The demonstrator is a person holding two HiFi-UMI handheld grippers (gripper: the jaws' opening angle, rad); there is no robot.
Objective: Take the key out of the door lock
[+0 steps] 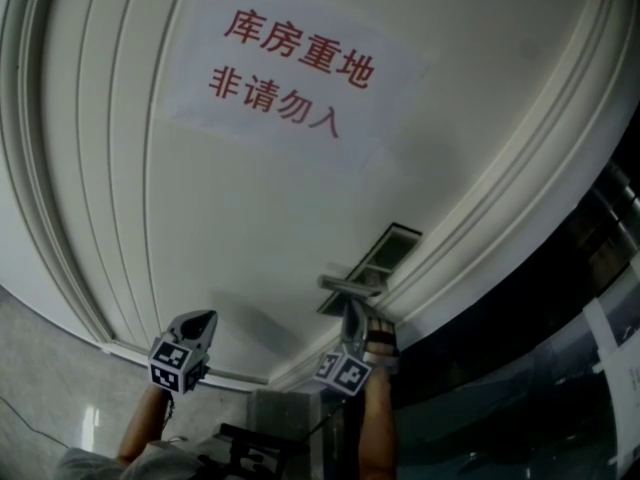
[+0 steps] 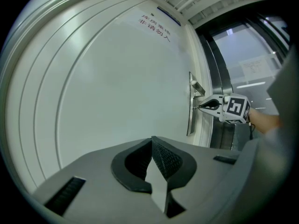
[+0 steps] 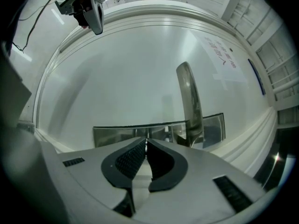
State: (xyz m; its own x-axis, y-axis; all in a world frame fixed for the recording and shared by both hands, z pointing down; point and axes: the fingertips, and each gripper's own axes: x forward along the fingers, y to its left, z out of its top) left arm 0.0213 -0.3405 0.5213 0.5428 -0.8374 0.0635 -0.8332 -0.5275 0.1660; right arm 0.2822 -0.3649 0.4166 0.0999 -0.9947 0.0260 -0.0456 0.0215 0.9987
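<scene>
My right gripper (image 1: 352, 305) (image 3: 145, 140) has its jaws closed with the tips right at the metal lock plate (image 1: 386, 252) (image 3: 112, 134) (image 2: 190, 121) of the white door (image 1: 250, 208), just below the lever handle (image 1: 348, 286) (image 3: 189, 97). In the left gripper view a thin dark stub, the key (image 2: 195, 107), runs from the right gripper's tips (image 2: 199, 107) into the plate. The pads hide the rest of it. My left gripper (image 1: 204, 318) (image 2: 152, 142) hangs shut and empty in front of the door panel, well to the left of the lock.
A paper sign with red characters (image 1: 290, 63) is stuck high on the door. Stepped white moulding (image 1: 480, 228) frames the door on the lock side. Beyond it is a dark glass partition (image 1: 540, 358) with papers on it. The left gripper (image 3: 97, 28) shows at the right gripper view's top left.
</scene>
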